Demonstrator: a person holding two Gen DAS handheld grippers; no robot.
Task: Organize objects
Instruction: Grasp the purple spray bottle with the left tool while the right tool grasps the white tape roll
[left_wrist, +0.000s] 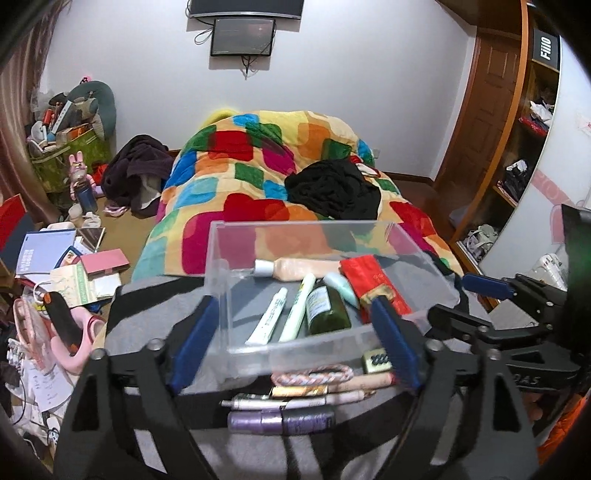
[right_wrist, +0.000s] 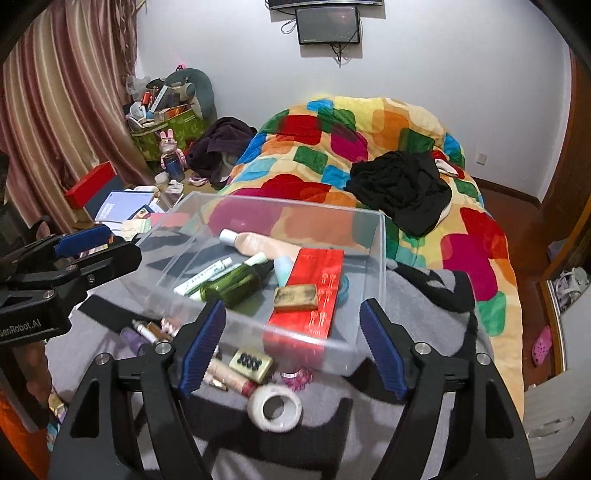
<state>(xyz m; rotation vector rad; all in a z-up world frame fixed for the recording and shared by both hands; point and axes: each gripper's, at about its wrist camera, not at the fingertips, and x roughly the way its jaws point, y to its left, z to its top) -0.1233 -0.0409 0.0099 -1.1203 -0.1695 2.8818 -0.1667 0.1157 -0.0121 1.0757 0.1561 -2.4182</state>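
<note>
L gripper (left_wrist: 295, 332) jaws wide apart, nothing between the pads; its blue fingers (left_wrist: 192, 332) straddle the near wall of the clear bin (left_wrist: 221, 258). The bin sits on a grey blanket (left_wrist: 147, 325) at the foot of the bed, dead centre in both views.

Left wrist view, L to R: floor clutter at 9 o'clock w/ a pink case (left_wrist: 105, 260). In the bin: two white tubes (left_wrist: 267, 321), a green bottle (left_wrist: 327, 306), a peach tube (left_wrist: 303, 266) along the far side at 12, a red box (left_wrist: 373, 284) at the R end. Outside the bin's near wall, at 6: a braided band (left_wrist: 314, 376), pens and a purple tube (left_wrist: 280, 421). R gripper shows at 3 o'clock.

Right wrist view, L to R: L gripper body at 9 o'clock. R gripper (right_wrist: 291, 347) also spread apart, empty, fingers (right_wrist: 380, 350) framing the bin's (right_wrist: 376, 236) near R corner. A tan block (right_wrist: 295, 297) lies on the red box (right_wrist: 317, 280). On the blanket at 6: a small green case (right_wrist: 251, 363) w/ dark dots, then a tape roll (right_wrist: 275, 408) nearer the cam.

Quilt (right_wrist: 369, 147) at 12–2, black cloth (right_wrist: 402, 192) heaped on it.
</note>
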